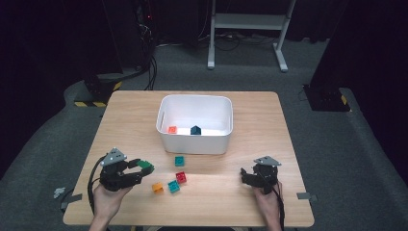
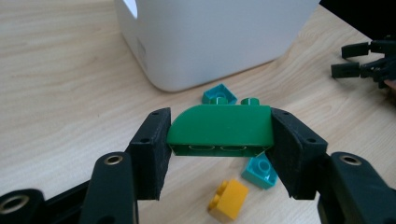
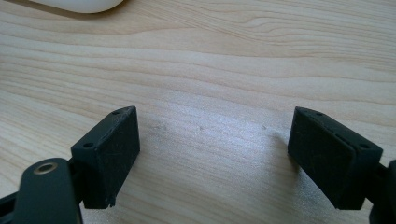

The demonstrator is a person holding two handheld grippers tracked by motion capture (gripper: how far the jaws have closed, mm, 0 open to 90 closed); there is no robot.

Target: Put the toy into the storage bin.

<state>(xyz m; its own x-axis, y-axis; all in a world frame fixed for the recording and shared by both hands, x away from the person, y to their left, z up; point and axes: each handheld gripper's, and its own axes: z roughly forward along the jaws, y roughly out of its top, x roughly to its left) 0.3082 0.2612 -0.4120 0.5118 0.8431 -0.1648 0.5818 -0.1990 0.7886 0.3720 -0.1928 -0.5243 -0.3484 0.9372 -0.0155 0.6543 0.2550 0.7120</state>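
My left gripper (image 1: 143,168) is shut on a green rounded brick (image 2: 220,130), held a little above the wooden table (image 1: 125,120) at its front left; the same green brick (image 1: 144,165) pokes out from the jaws in the high view. My right gripper (image 1: 244,174) rests at the front right, open, with bare wood between its jaws (image 3: 212,154). Loose on the table between them lie a teal brick (image 1: 179,161), a red brick (image 1: 181,177), a second teal brick (image 1: 173,186) and an orange-yellow brick (image 1: 158,187).
A white bin (image 1: 195,140) stands mid-table and holds an orange brick (image 1: 172,129) and a dark teal brick (image 1: 195,130). Its wall (image 2: 201,42) rises just beyond the left gripper. A white frame (image 1: 248,21) stands on the floor behind the table.
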